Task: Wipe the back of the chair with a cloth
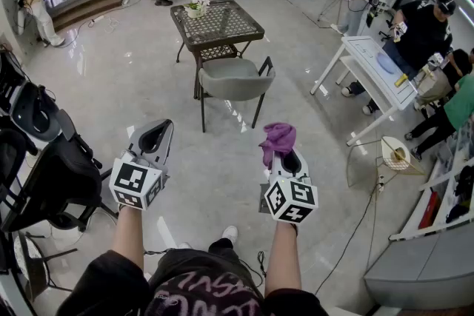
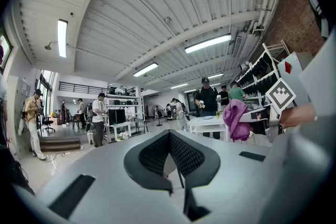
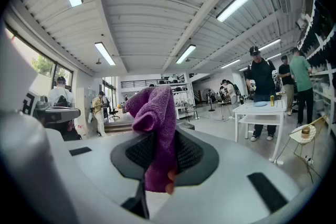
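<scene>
Cloth: the purple cloth (image 1: 278, 137) is clamped between the jaws of the right gripper (image 1: 286, 156). One bunch stands up above the jaws, so a free wad is presented for wiping.
Right gripper: it is closed on the cloth and pointed forward toward the chair (image 1: 233, 79).
Left gripper: the left gripper (image 1: 162, 128) is seen with its jaws together and nothing between them. It is held level beside the right one, probably because no part in the wiping is needed from it.
Chair: the grey chair is set on the floor ahead, well apart from both grippers, with its curved back turned toward the person. The surface to be wiped can therefore be reached directly.
Table: the mesh table (image 1: 217, 23) is placed just behind the chair.
Progress: the wiping is judged not yet begun, as the cloth is nowhere near the chair back.
</scene>
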`<action>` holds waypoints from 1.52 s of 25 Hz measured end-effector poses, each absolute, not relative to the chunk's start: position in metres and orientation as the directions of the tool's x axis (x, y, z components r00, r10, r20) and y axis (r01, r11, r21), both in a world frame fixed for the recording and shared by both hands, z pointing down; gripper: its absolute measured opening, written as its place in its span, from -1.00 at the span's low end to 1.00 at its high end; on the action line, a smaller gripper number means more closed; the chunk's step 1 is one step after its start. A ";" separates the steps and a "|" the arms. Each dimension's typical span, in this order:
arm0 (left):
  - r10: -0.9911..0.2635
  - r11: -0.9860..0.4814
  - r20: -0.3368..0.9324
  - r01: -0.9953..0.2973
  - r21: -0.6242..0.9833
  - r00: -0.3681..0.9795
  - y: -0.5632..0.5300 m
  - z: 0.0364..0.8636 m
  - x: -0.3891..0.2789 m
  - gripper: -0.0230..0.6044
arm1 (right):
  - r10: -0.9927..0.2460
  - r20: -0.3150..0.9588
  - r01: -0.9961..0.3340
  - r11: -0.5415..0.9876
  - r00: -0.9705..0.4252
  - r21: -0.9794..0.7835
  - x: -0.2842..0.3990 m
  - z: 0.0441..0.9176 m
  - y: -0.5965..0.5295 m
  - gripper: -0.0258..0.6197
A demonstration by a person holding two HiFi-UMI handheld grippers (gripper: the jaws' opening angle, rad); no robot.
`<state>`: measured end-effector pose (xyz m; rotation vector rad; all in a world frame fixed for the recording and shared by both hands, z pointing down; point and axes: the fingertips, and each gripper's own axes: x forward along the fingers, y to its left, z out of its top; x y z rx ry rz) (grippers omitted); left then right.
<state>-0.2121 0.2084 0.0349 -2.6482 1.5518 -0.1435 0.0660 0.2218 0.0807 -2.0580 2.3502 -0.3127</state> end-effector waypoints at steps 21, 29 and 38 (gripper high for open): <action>-0.901 -0.434 0.061 -0.886 -0.162 0.430 0.152 0.033 -0.147 -0.90 | -0.967 0.125 -0.962 0.194 -0.220 -0.192 0.125 0.101 0.150 -0.63; -0.912 -0.410 0.067 -0.898 -0.161 0.405 0.141 0.038 -0.122 -0.90 | -0.959 0.123 -0.955 0.232 -0.256 -0.183 0.149 0.103 0.133 -0.63; -0.912 -0.409 0.100 -0.897 -0.171 0.397 0.125 0.053 -0.129 -0.90 | -0.946 0.140 -0.948 0.267 -0.292 -0.174 0.130 0.114 0.106 -0.63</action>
